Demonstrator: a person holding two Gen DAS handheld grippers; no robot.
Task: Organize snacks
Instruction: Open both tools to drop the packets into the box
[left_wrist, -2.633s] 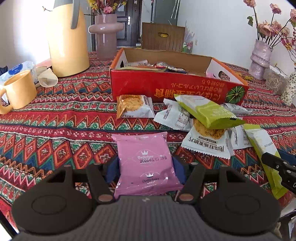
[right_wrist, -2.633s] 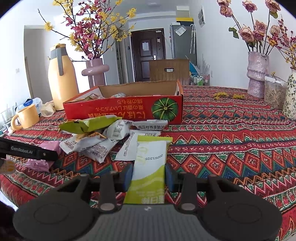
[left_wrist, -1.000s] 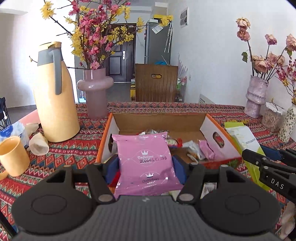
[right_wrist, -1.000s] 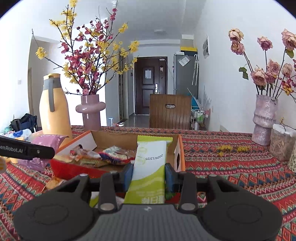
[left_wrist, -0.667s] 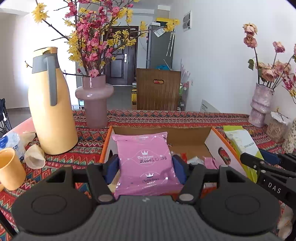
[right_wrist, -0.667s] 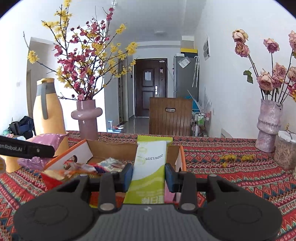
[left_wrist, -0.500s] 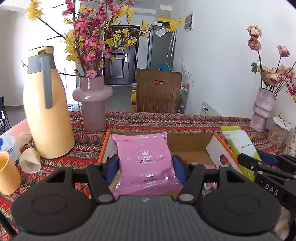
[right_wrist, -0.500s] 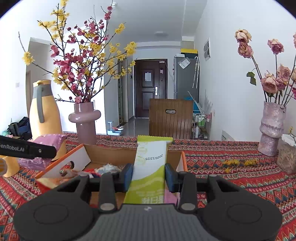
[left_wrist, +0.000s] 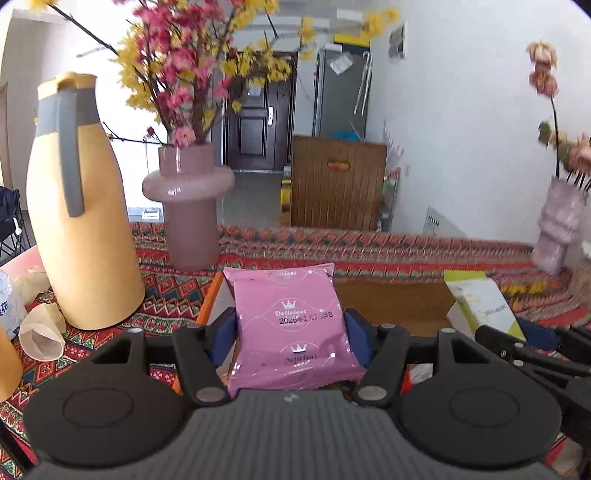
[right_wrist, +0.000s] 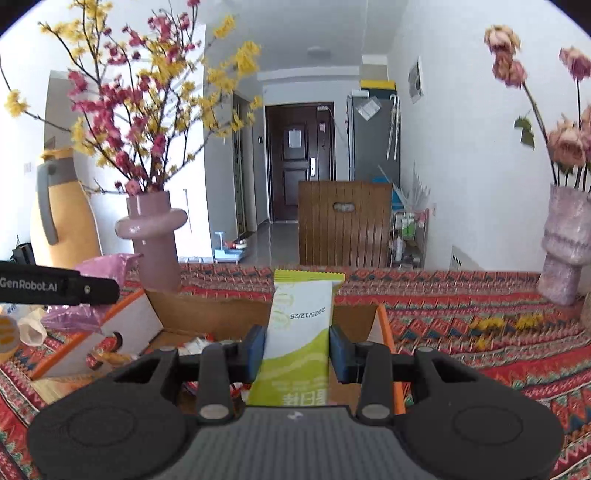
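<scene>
My left tongs (left_wrist: 291, 332) pinch the pink packet (left_wrist: 290, 328), my right tongs (right_wrist: 297, 345) the green packet (right_wrist: 297, 332); releasing beyond the box (right_wrist: 207, 314) drops them onto the bench (right_wrist: 480, 354).

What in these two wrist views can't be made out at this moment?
- Box contents: mostly hidden in both views, behind gripper bodies and held packets.
- Pink packet: lower end hidden behind the left gripper.
- Green packet: bottom print cut off by the right gripper.
- Flowers, left view: blurred.
</scene>
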